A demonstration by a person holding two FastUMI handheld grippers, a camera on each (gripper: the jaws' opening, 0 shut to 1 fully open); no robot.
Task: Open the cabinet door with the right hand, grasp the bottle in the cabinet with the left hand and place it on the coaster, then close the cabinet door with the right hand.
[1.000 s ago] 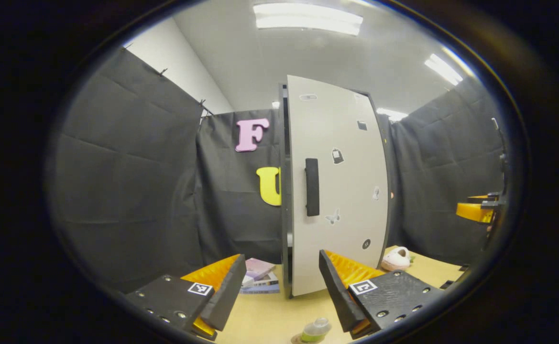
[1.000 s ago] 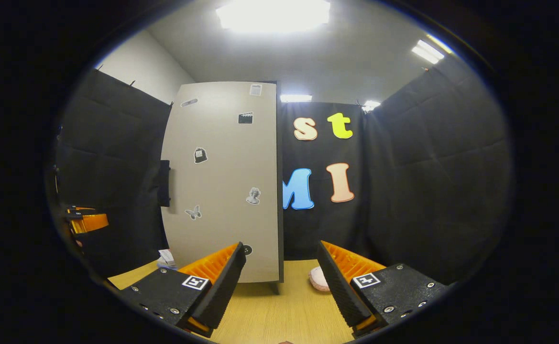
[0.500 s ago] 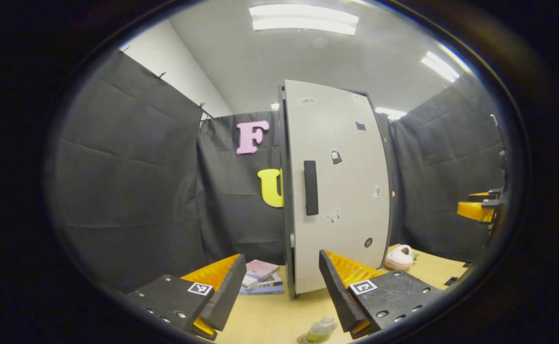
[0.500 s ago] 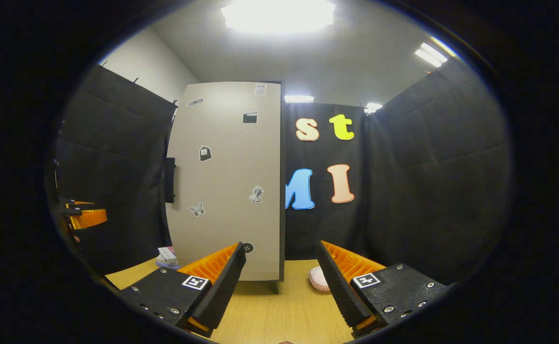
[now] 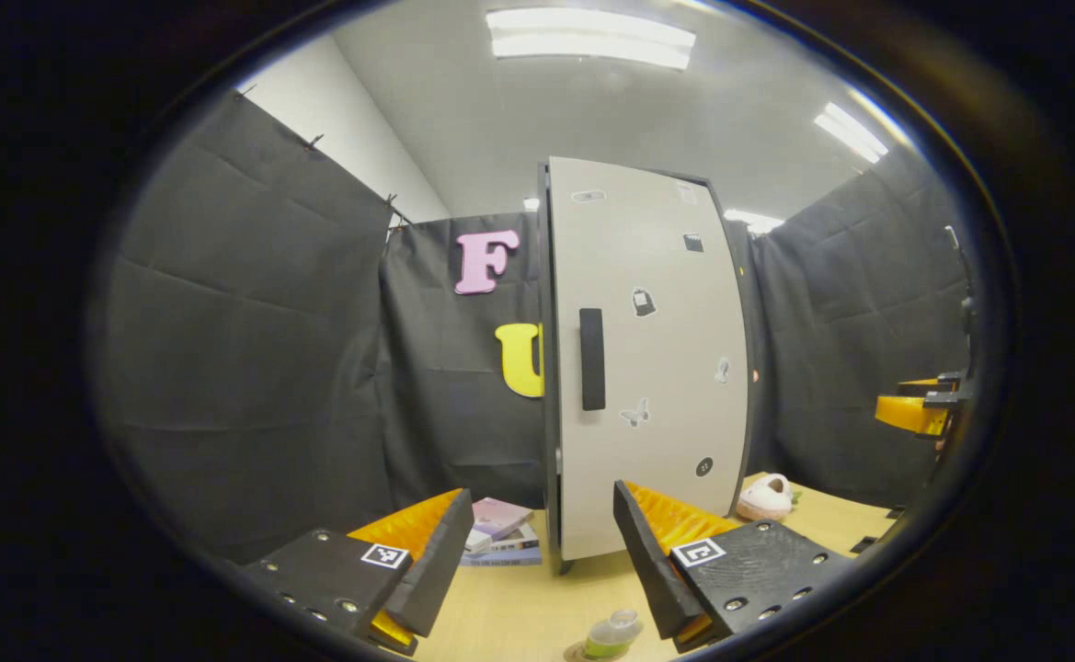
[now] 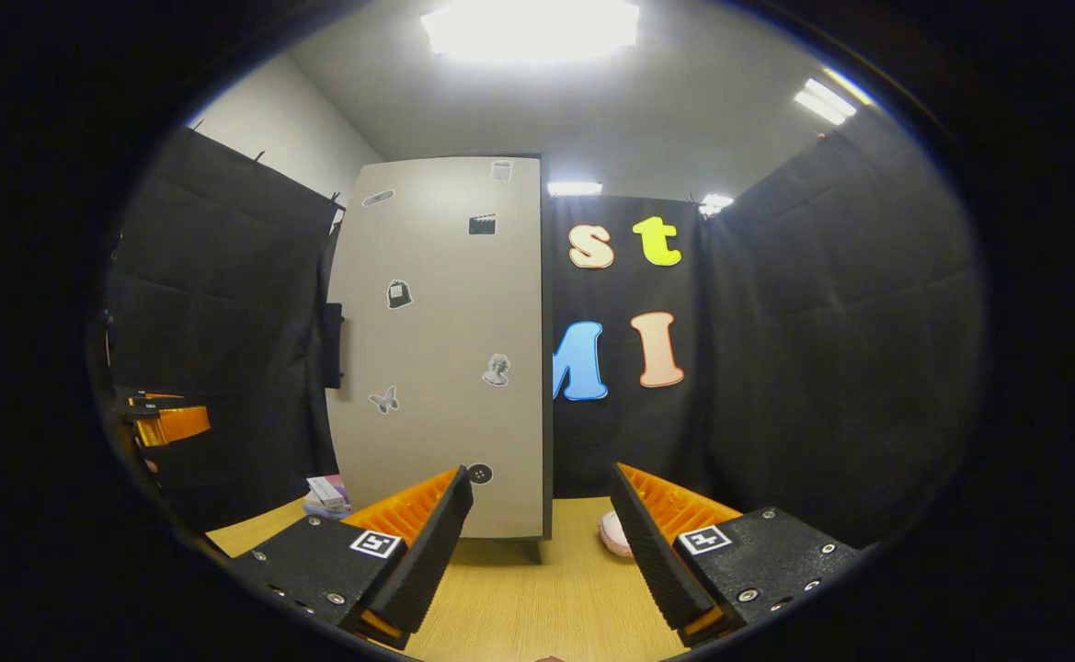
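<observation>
In the left gripper view, the left gripper point(image 5: 537, 561) hangs over the pale wooden tabletop point(image 5: 519, 611) with its two fingers spread wide and nothing between them. Just below the gap, at the near table edge, the small clear bottle with a green base point(image 5: 609, 634) stands on a round coaster point(image 5: 578, 655); a second ago it sat in much the same spot. Beyond the fingers, a low stack of pink and purple books point(image 5: 498, 531) lies left of the tall cabinet, with bare table between fingers and books. The cabinet's pale grey door point(image 5: 647, 368), dotted with small stickers, now lies flatter against the dark frame than a second ago, and its black vertical handle point(image 5: 592, 359) has drifted slightly left. A pink plush slipper point(image 5: 764, 497) rests on the table right of the cabinet.

In the right gripper view, the right gripper point(image 6: 537, 552) is likewise agape and empty, clear of the door, with open tabletop ahead up to the cabinet foot. The door's right edge has crept a little rightward.
</observation>
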